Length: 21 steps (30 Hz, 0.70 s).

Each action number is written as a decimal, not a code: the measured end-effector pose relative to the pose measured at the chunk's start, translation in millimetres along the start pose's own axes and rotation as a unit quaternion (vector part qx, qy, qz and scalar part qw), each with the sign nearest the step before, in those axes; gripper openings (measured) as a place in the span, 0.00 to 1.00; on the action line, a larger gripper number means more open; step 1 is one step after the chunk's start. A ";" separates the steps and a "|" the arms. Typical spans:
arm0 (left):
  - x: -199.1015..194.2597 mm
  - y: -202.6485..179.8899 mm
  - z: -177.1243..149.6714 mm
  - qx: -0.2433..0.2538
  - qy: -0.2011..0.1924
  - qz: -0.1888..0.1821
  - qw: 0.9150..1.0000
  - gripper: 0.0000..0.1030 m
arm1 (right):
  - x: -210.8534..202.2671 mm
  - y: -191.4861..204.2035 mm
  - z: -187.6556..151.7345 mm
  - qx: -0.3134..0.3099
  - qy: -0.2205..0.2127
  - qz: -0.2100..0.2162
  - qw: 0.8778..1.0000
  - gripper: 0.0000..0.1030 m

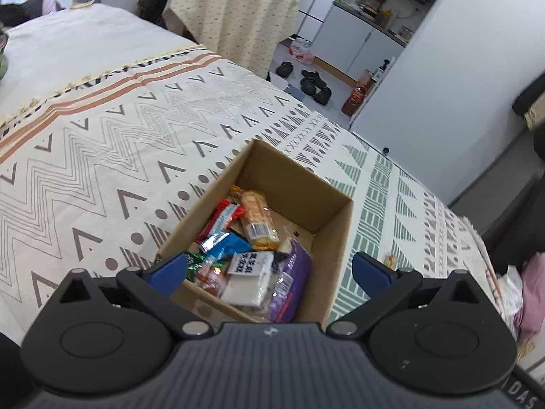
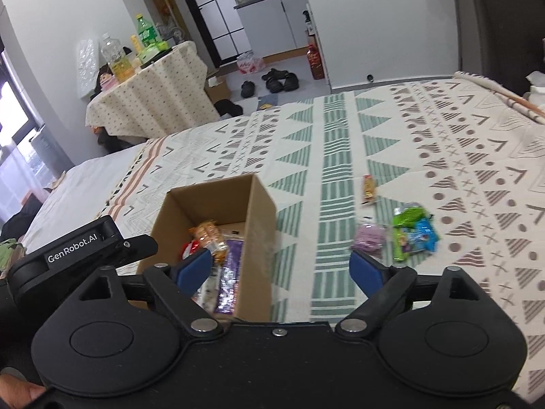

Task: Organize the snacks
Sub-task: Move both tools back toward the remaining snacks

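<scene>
Two grippers hang above a patterned bedspread [image 1: 102,143], each with its blue-padded jaws spread wide and nothing between them.

From the left wrist camera, the left gripper [image 1: 269,271] fills the bottom of the frame, hovering over the open cardboard box [image 1: 335,235] that sits on the bedspread at lower centre. The box holds a loose pile of snacks: an orange cracker pack [image 1: 257,220] toward the far side, a red-and-white wrapper [image 1: 221,218] to its left, a blue packet [image 1: 228,242] below that, a white packet with a printed label [image 1: 248,281] nearer the camera, and a purple packet [image 1: 289,283] lying along the right wall. A small wrapped snack [image 1: 390,259] peeks out on the bedspread beside the right-hand fingertip. In the upper centre stands a side table under a dotted cloth [image 1: 231,10], and dark shoes [image 1: 315,85] lie on the floor beyond the bed.

From the right wrist camera, the right gripper [image 2: 279,271] occupies the bottom of the frame, with the left gripper's black body poking in at the lower left. The cardboard box [image 2: 259,225] stands at lower centre-left, the cracker pack [image 2: 209,235] and purple packet [image 2: 231,272] visible inside. To the right, apart from the box, loose snacks lie on the bedspread [image 2: 340,143]: a slim brown bar [image 2: 368,189], a pale purple pack [image 2: 369,238], and a green packet [image 2: 405,231] overlapping a blue packet [image 2: 422,237]. Bottles [image 2: 115,56] stand on the dotted-cloth table [image 2: 156,99] at upper left.
</scene>
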<state>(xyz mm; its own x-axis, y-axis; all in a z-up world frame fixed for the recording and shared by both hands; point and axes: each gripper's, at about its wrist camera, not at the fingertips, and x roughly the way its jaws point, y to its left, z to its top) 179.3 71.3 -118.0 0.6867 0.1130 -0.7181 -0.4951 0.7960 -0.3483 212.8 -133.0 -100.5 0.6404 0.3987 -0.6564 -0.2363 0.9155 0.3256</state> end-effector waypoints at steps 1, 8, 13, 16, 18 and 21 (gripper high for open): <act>-0.3 -3.0 -2.3 0.006 -0.001 -0.001 1.000 1.00 | -3.4 -4.0 -0.4 0.001 -0.003 -0.003 1.000 0.90; -5.9 -27.3 -18.4 0.048 -0.004 -0.011 0.999 1.00 | -27.3 -33.7 -4.4 0.018 -0.018 -0.019 1.000 0.93; -8.9 -40.2 -28.6 0.060 -0.001 -0.019 0.998 1.00 | -40.7 -56.1 -7.1 0.031 -0.028 -0.026 0.999 0.94; -13.3 -49.0 -33.2 0.073 -0.012 -0.021 0.997 1.00 | -47.5 -68.0 -10.2 0.037 -0.031 -0.026 0.998 0.94; -14.0 -55.1 -36.5 0.082 -0.014 -0.021 0.996 1.00 | -51.4 -75.7 -12.0 0.041 -0.034 -0.026 0.998 0.96; -12.4 -62.9 -42.8 0.096 -0.008 -0.020 0.995 1.00 | -57.9 -85.9 -14.9 0.044 -0.038 -0.025 0.998 0.97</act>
<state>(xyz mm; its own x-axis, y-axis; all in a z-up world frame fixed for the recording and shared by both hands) 179.1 -5.6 -113.0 0.7128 0.0862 -0.6960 -0.3574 0.8986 -0.2547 185.1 -234.0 -100.6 0.7044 0.3450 -0.6203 -0.1396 0.9242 0.3554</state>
